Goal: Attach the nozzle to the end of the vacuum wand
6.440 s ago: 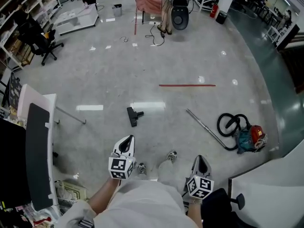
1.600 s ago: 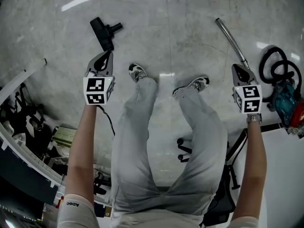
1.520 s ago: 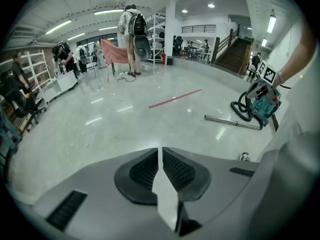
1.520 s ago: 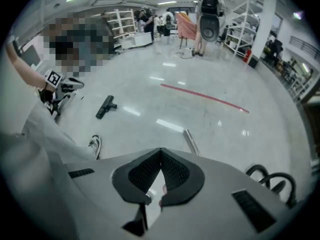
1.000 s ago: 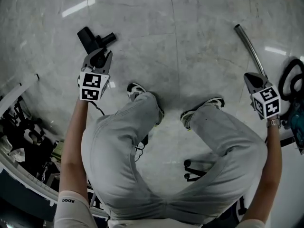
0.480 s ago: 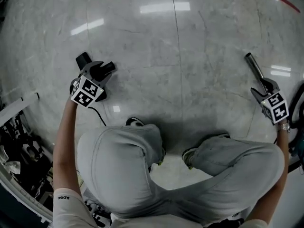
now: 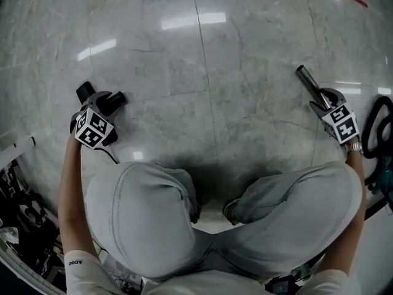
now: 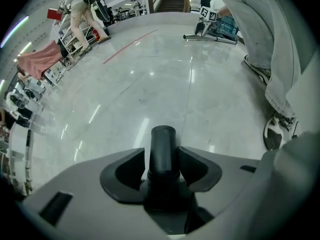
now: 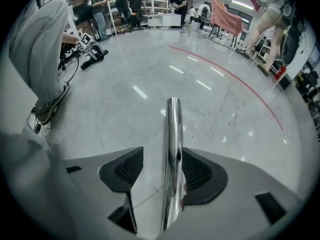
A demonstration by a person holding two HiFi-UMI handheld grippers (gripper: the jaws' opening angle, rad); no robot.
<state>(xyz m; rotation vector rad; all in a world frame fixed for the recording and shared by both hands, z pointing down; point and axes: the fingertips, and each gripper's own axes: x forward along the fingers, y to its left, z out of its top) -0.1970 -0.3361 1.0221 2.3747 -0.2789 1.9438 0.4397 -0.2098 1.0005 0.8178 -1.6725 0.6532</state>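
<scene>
**Left gripper [image 7: 99, 106].** Points steeply down at the left of the head view. Its jaws have just been opening and now stand wide apart, astride the round neck of the black plastic floor nozzle [image 8: 163, 151]. The neck fills most of the gap. The pads lie just beside it, with no clamping evident. The nozzle rests on the polished grey stone floor [image 7: 202, 72].

**Right gripper [image 7: 325, 100].** Points steeply down at the right of the head view. Its jaws have likewise just been opening and stand wide apart, astride the chrome metal vacuum wand [image 9: 172, 149]. The wand lies on the floor, closer to the pad at the right of the right gripper view, with a clear gap at the other pad. Its free end projects beyond the jaws.

**Relation of parts.** The nozzle and the wand end are well apart, at opposite sides of the head view. The person's bent legs in light grey trousers [image 7: 153, 208] lie between the two arms, nearer the camera.

**Surroundings.**
- A looped black hose [image 7: 372, 125] lies just right of the right gripper.
- A red tape line [image 9: 235, 79] crosses the floor beyond the wand.
- A white shoe [image 8: 276, 131] stands to the right of the nozzle.
- A pink cloth on a rack [image 9: 225, 14], shelving and standing persons line the far side of the room.
</scene>
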